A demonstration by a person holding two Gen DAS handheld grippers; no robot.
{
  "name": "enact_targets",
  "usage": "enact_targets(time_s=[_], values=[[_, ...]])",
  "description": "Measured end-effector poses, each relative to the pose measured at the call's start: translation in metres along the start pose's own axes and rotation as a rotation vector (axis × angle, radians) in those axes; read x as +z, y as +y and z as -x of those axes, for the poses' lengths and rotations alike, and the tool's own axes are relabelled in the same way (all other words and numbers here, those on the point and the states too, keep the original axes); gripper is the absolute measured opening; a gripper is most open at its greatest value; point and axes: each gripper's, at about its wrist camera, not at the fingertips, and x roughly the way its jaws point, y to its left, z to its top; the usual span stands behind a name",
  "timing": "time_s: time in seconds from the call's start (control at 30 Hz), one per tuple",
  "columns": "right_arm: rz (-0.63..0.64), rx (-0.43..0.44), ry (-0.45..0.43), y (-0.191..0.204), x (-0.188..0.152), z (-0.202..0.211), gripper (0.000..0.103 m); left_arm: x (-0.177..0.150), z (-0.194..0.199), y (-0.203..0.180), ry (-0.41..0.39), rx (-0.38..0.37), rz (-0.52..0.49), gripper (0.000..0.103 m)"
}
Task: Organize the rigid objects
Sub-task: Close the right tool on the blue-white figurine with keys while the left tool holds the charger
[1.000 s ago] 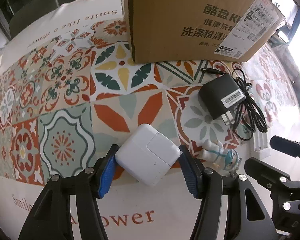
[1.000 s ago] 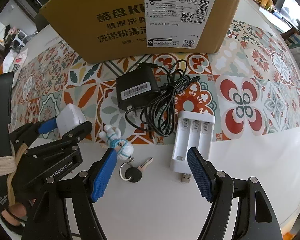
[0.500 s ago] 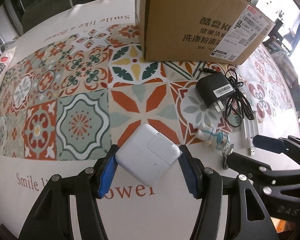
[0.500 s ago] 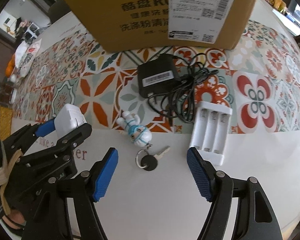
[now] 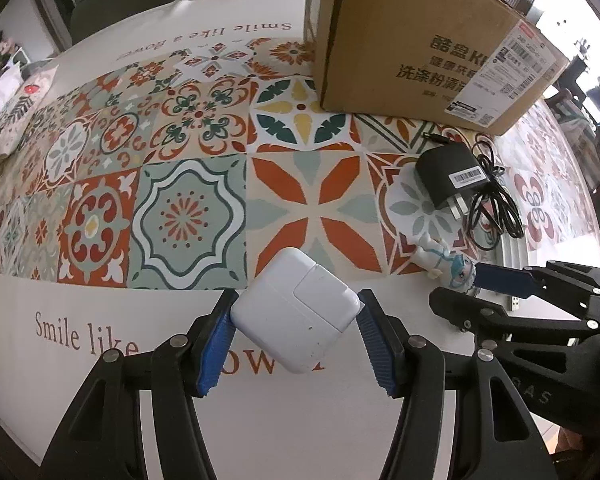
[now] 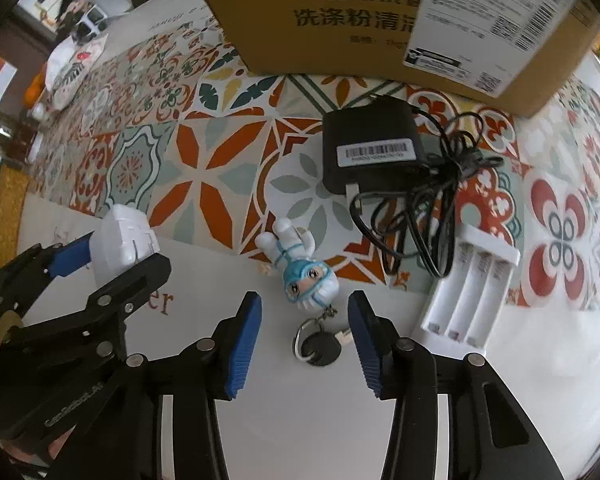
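Observation:
My left gripper is shut on a white square power adapter and holds it above the table's front edge; it also shows in the right wrist view. My right gripper is open, its blue pads on either side of a small white-and-blue figurine keychain with a black key fob. A black charger with a tangled cable and a white three-slot battery holder lie to the right. The cardboard box stands behind them.
A patterned tile tablecloth covers the table, with a white border near me. A white printed bag lies at the far left edge. The right gripper's arm shows at the right of the left wrist view.
My left gripper has lifted and pulled back with the white adapter. My right gripper has moved left and down, so the figurine keychain now lies between its open fingers.

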Motion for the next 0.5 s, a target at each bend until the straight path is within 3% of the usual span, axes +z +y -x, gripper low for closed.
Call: enact_targets(time_s=[0.07, 0.27, 0.5], values=[[0.016, -0.001, -0.006, 0.001, 0.002, -0.001, 0.045, 0.000, 0.001, 0.001, -0.001, 0.004, 0.009, 0.059], [0.037, -0.001, -0.007, 0.002, 0.008, -0.005, 0.029, 0.000, 0.005, 0.003, -0.008, 0.017, 0.031, 0.059], [0.030, 0.048, -0.023, -0.001, 0.001, 0.002, 0.029, -0.002, 0.019, -0.002, -0.033, 0.025, 0.027, 0.059]])
